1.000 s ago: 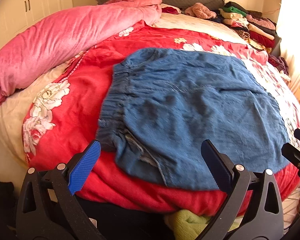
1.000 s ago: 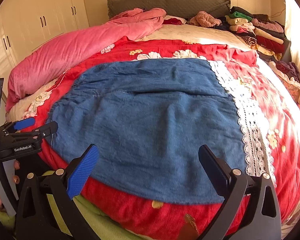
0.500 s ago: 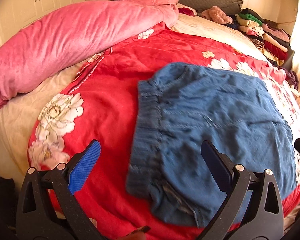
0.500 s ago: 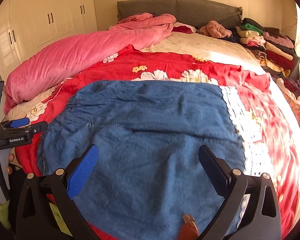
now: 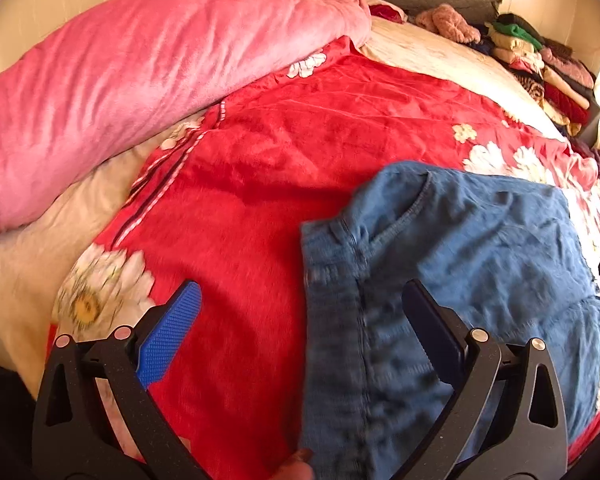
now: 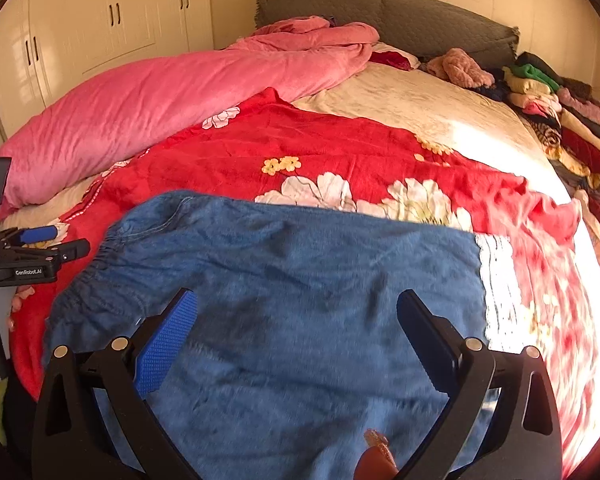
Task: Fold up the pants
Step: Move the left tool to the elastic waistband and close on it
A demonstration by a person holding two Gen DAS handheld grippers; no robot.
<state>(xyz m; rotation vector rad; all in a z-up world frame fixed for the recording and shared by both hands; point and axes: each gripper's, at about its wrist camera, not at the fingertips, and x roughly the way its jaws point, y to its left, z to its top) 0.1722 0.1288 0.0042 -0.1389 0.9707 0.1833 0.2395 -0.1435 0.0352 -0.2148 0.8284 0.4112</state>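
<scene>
Blue denim pants [image 5: 480, 264] lie spread flat on a red floral blanket [image 5: 284, 140] on the bed, elastic waistband toward the left. My left gripper [image 5: 300, 312] is open and empty, hovering over the waistband edge and the red blanket beside it. My right gripper [image 6: 296, 320] is open and empty above the middle of the pants [image 6: 300, 280]. The left gripper also shows at the left edge of the right wrist view [image 6: 32, 252].
A rolled pink duvet [image 6: 160, 100] lies along the bed's left side. Stacked folded clothes [image 6: 560, 120] line the right edge. A grey headboard cushion [image 6: 400, 16] and white wardrobe doors [image 6: 100, 20] stand behind. White lace trim [image 6: 500, 288] borders the pants' right side.
Both grippers have moved forward over the bed. The left one has also shifted left, so the pants now sit to its right. Both stay open.
</scene>
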